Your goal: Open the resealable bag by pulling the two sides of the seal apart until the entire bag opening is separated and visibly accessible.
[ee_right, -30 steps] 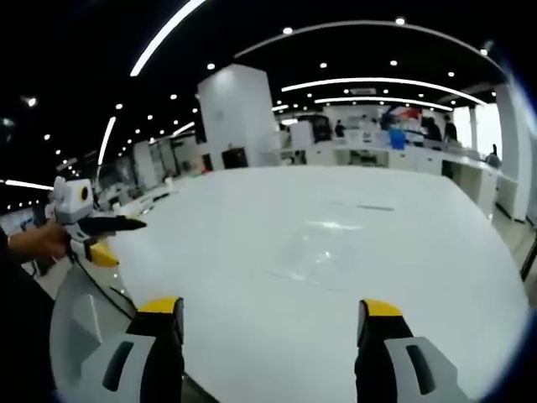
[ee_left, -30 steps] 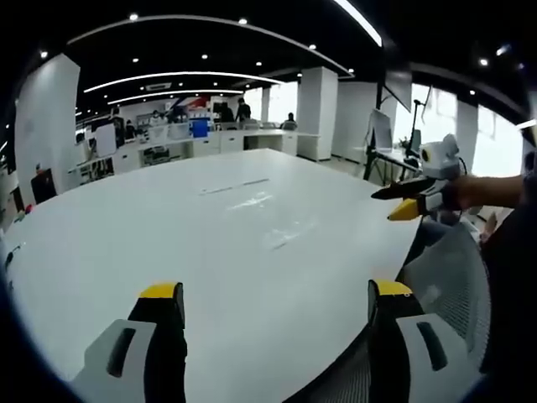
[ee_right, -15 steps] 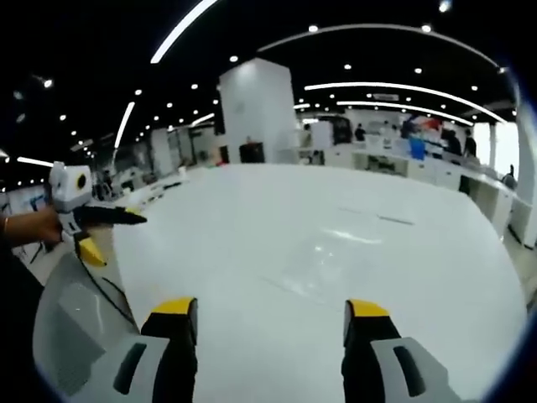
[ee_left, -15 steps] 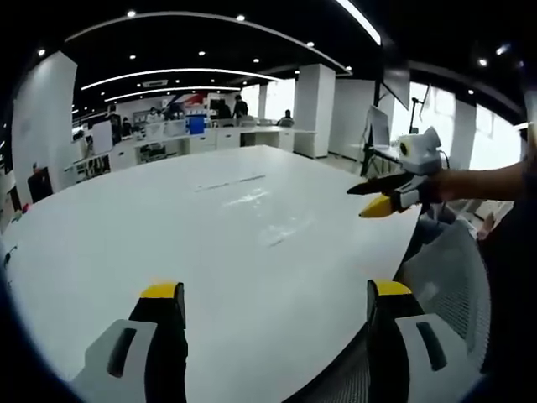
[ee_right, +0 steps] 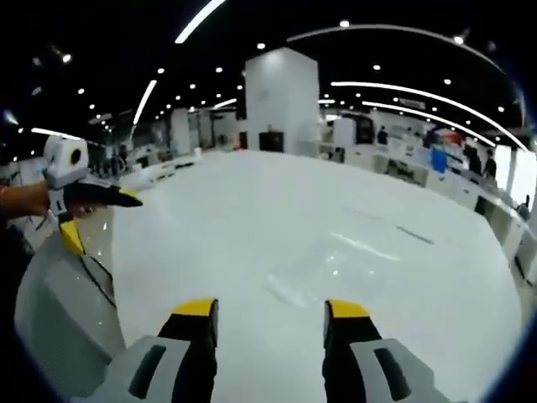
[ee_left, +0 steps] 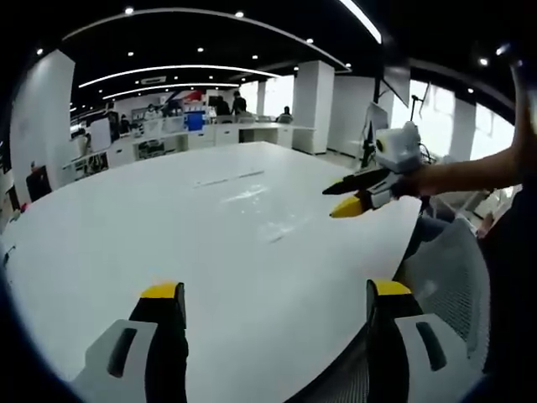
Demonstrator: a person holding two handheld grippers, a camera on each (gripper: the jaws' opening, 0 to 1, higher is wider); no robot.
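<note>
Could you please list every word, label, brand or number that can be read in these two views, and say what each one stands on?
None can be read.
Red and blue wall graphic at the far end of the office: too small and blurred to read.
Clear resealable bag on the white table: no print that can be made out.
Left gripper and right gripper: no markings visible.

Clear plastic resealable bag on the glossy white table: barely a faint sheen, outline and seal too blurred to tell, same in the right gripper view. Grey mesh chair cut off at the right edge. Far desks and people too small to make out.
</note>
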